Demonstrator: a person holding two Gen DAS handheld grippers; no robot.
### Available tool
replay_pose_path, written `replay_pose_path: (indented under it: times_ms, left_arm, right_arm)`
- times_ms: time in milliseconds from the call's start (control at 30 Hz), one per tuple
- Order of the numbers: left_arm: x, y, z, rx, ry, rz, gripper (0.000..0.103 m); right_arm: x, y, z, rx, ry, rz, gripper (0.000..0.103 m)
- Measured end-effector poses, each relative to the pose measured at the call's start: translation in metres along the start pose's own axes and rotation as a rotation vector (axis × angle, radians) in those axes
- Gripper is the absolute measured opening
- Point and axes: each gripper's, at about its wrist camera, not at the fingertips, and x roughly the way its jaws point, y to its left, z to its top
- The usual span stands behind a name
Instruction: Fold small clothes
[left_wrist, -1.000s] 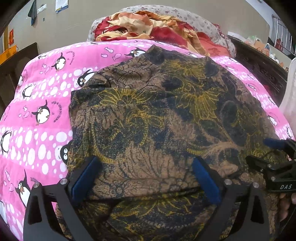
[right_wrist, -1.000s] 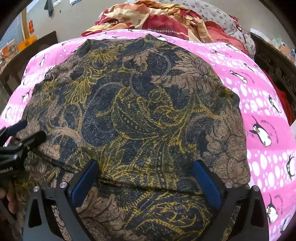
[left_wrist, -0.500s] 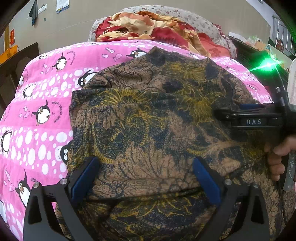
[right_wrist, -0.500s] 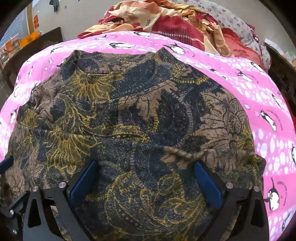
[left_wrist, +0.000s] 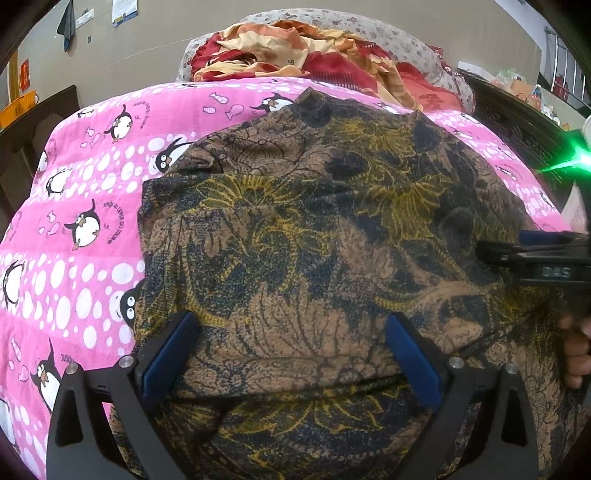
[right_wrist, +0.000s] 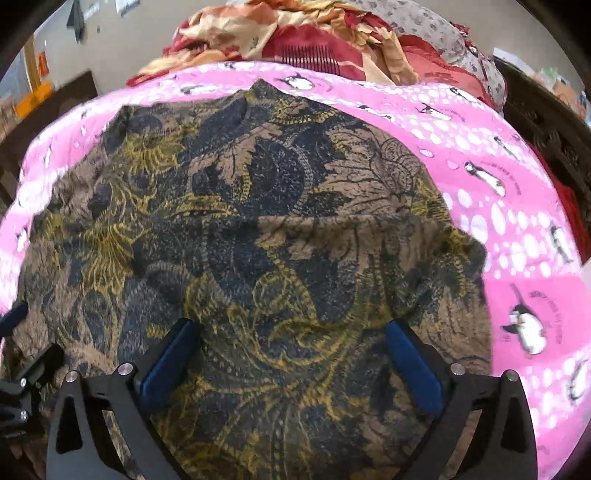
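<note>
Right gripper (right_wrist: 291, 363) has pulled back from mid-air, both sets of fingers wide and empty, left gripper (left_wrist: 291, 363) unmoved; garment (left_wrist: 332, 229) sits half-folded on bed (left_wrist: 74, 184), ready for next fold.

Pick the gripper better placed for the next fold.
Probably left. The left gripper is open, steady over the brown-and-navy floral garment. The right gripper, also open, gives a motion-blurred view.

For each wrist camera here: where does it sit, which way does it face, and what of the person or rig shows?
Left wrist: behind the open left gripper, facing across the patterned garment; right gripper and fingers at right edge.
Right wrist: behind the open right gripper, same direction; left gripper at left edge.
Shared: garment, pink penguin quilt, red-orange bedding.
</note>
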Motion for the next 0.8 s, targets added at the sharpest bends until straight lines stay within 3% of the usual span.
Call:
replay_pose_path:
  times_ms: [133, 233, 267, 567, 667, 800]
  left_arm:
    - [0.001, -0.001, 0.001, 0.006, 0.005, 0.008, 0.102]
    - [0.003, -0.003, 0.001, 0.014, 0.008, 0.015, 0.102]
    - [0.003, -0.003, 0.001, 0.011, 0.007, 0.012, 0.102]
    - [0.000, -0.001, 0.000, 0.001, 0.002, -0.003, 0.102]
    - [0.000, 0.000, 0.000, 0.001, 0.002, -0.003, 0.102]
    - [0.000, 0.000, 0.000, 0.000, 0.001, -0.007, 0.102]
  right_arm:
    - [-0.021, 0.005, -0.033, 0.010, -0.005, 0.079, 0.103]
    - [-0.018, 0.009, -0.056, -0.041, -0.062, 0.049, 0.103]
    - [-0.018, 0.006, -0.054, -0.028, -0.028, 0.060, 0.103]
    - [-0.035, 0.003, -0.067, -0.014, -0.044, -0.001, 0.103]
    - [-0.028, 0.004, -0.088, -0.076, -0.037, -0.022, 0.103]
    - [-0.023, 0.009, -0.089, -0.122, -0.035, -0.051, 0.103]
